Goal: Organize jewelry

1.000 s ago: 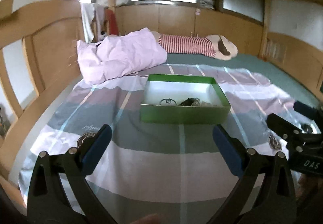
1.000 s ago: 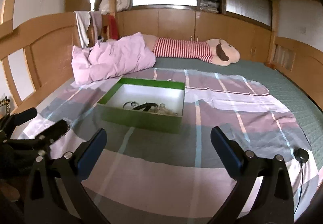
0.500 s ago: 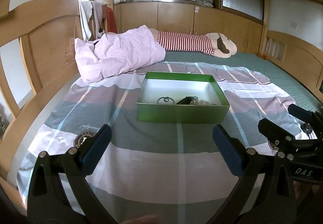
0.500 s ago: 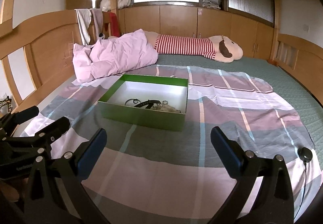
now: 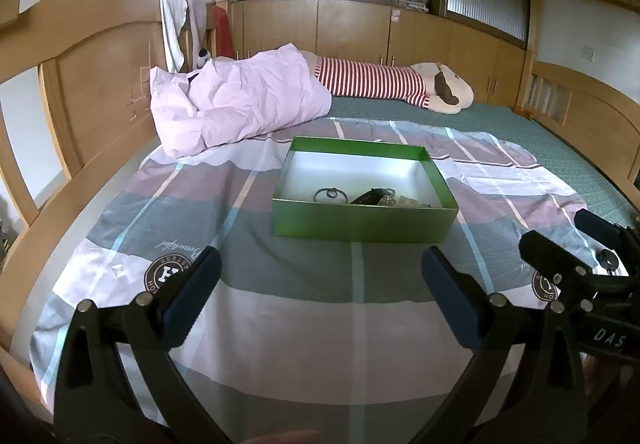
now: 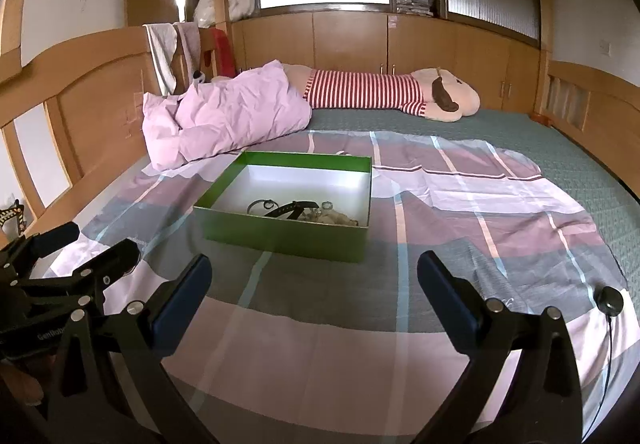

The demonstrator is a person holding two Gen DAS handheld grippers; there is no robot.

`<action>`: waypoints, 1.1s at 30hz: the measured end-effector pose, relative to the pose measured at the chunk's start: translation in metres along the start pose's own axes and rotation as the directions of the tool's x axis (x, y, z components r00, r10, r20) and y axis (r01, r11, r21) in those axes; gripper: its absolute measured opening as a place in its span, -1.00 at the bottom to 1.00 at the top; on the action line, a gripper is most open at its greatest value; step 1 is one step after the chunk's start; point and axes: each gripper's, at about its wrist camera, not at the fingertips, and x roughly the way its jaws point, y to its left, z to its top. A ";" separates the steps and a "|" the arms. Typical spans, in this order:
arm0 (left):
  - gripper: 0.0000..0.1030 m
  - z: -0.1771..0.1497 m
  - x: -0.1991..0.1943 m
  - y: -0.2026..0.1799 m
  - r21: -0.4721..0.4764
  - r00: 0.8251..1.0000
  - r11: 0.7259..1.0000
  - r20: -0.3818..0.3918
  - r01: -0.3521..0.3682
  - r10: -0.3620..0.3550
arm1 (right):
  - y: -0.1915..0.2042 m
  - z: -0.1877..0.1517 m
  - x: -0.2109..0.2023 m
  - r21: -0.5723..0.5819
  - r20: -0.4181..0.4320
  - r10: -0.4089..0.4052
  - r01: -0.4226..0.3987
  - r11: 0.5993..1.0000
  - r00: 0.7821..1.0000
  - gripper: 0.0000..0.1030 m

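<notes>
1. A shallow green cardboard box with a white inside is seen on the striped pink, grey and white bed sheet, ahead of both tongs; its long axis runs left to right across the left wrist view.
2. Jewelry is gathered along the box's near wall: a dark thin ring-shaped bangle, a black strap-like band lying slanted, and a pale tangle of small pieces towards the right corner, too small to be told apart.
3. The left tongs are held above the sheet with the blue-padded fingers wide apart, nothing between them.
4. The right tongs are likewise spread apart and empty.
5. A crumpled pink quilt and a long striped plush toy are seen beyond the box.
</notes>
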 end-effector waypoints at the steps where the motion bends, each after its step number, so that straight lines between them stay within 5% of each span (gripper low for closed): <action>1: 0.92 0.000 0.000 0.000 -0.001 1.000 1.000 0.000 0.001 -0.001 | -0.001 0.000 -0.001 0.002 0.003 -0.002 0.002 1.000 1.000 0.94; 33: 0.92 0.000 -0.004 -0.001 0.005 1.000 1.000 0.004 0.011 -0.011 | -0.005 0.001 0.000 0.009 0.005 -0.011 0.011 1.000 1.000 0.94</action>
